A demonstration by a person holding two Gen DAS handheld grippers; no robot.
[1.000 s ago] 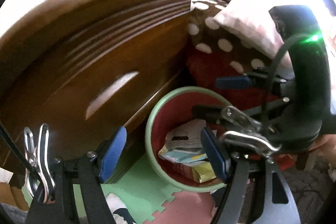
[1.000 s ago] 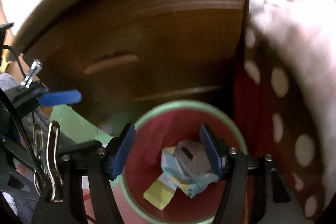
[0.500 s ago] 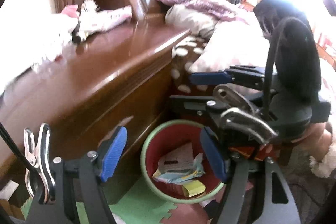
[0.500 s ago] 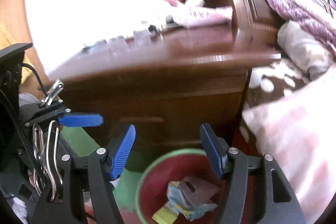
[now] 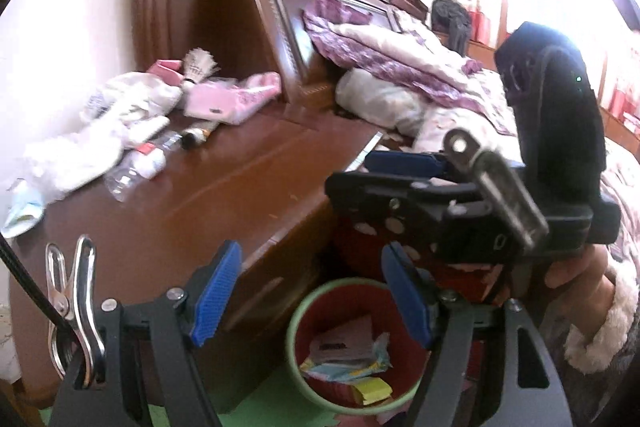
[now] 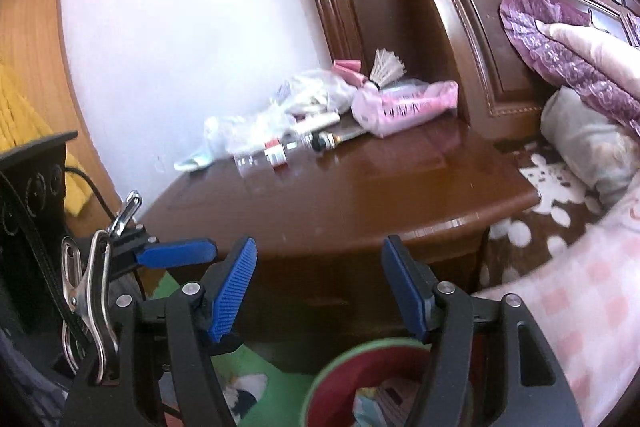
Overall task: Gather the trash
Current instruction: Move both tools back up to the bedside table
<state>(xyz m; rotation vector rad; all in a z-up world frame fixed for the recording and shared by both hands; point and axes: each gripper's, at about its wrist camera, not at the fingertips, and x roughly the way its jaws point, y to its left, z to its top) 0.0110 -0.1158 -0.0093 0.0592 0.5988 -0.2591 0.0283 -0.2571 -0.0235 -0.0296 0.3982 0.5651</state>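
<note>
Facing the bedside cabinet (image 6: 360,195) from above the bin, I hold both tools with jaws spread and nothing between the pads. My left gripper (image 5: 310,301) and right gripper (image 6: 316,291) both hang over the green-rimmed waste bin (image 5: 298,323), which stands on the floor against the cabinet front and already contains paper wrappers (image 5: 344,347) and a yellow scrap (image 5: 374,389).

Remaining litter lies ahead and above the jaws, on the cabinet's top towards the wall: a crumpled clear plastic bottle (image 6: 260,157) with a red-and-white label, white plastic bags (image 6: 312,95), a pink packet (image 6: 404,105), a small dark-capped tube (image 6: 326,141) and a shuttlecock (image 6: 386,65). In the left wrist view the bottle (image 5: 138,167) lies to the upper left of the jaws; in the right wrist view it sits almost straight ahead, slightly left of centre.

Its long axis appears to run roughly across the right gripper's line of sight, so those pads could straddle its body without much wrist roll. I judge the left side marginally nearer, since the bottle lies towards the cabinet's left end, though the fisheye makes this uncertain. My right hand (image 5: 580,273) shows beside the bed (image 5: 460,99).
</note>
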